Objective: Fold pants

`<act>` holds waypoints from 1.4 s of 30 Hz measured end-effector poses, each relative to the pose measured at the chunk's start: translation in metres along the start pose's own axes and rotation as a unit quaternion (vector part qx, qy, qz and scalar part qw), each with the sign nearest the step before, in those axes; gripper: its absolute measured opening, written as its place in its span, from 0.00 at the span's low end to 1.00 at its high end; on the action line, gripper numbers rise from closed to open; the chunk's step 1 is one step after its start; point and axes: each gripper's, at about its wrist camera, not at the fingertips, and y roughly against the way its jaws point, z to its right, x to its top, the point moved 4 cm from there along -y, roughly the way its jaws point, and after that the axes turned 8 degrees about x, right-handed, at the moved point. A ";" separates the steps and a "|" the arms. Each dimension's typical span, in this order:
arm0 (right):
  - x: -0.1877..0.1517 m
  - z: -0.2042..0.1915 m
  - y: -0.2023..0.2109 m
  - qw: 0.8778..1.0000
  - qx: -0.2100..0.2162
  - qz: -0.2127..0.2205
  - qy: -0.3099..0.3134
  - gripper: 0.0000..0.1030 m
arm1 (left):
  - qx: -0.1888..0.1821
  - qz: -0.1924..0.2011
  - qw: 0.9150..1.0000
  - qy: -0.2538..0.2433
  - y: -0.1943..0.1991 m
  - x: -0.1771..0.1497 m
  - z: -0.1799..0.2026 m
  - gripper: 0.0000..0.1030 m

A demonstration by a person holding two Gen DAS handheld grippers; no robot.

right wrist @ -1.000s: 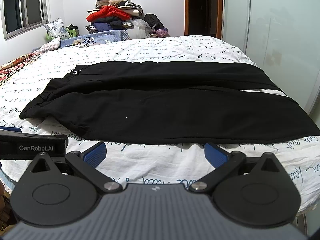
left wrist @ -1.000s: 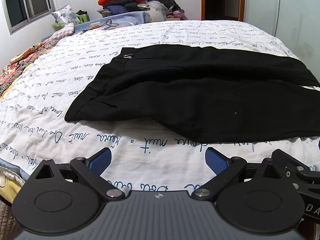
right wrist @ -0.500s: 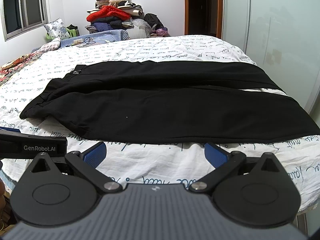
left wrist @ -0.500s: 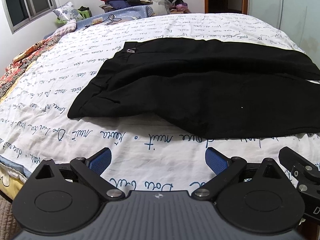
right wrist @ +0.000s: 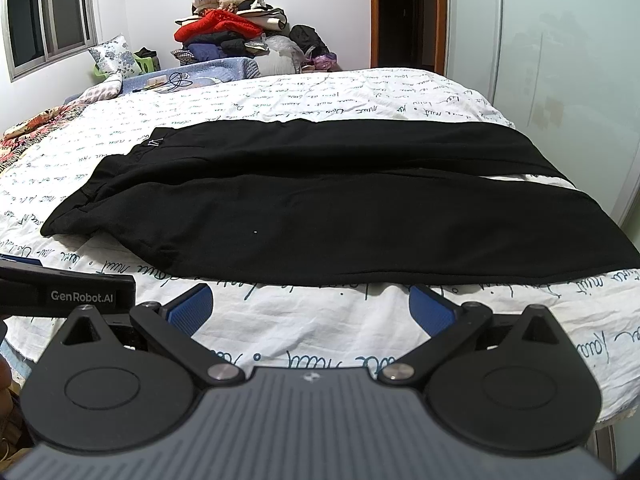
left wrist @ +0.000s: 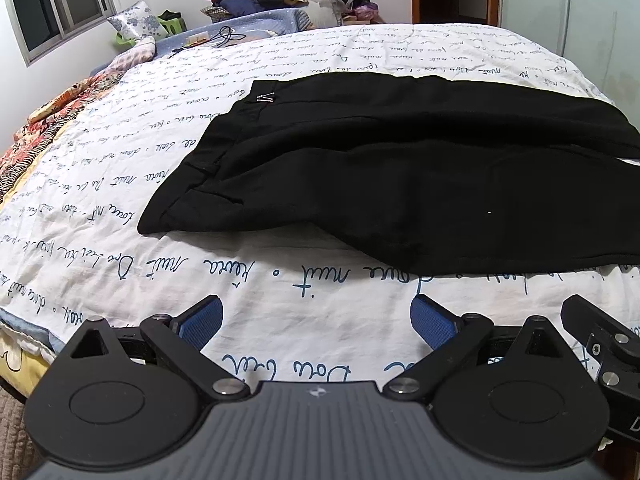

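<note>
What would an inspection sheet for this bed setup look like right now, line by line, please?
Surface: bed under a white sheet printed with blue handwriting.
Job's things: black pants lying flat across the bed, waistband to the left, legs running right, side by side, not yet folded.
Clutter: pile of clothes beyond the far end; floral pillow; patterned blanket at the left edge.
Grippers: left gripper open, short of the pants, holding nothing; right gripper open, empty, just short of the near hem.
Cables: dark cord coiled on the blue cloth at the far end.
Surroundings: window left, doorway, wardrobe doors right.
</note>
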 end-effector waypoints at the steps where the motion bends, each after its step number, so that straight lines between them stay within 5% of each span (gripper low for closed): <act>1: 0.000 -0.001 0.000 1.000 0.000 0.000 0.000 1.00 | 0.001 0.000 1.000 0.000 0.000 0.000 0.000 0.98; 24: 0.005 -0.004 0.000 1.000 0.019 0.012 0.016 1.00 | 0.016 -0.009 1.000 -0.003 -0.012 0.003 -0.003 0.98; 42: 0.058 -0.016 -0.037 0.990 0.050 0.046 0.122 1.00 | 0.052 -0.020 0.998 0.002 -0.044 0.036 -0.023 0.98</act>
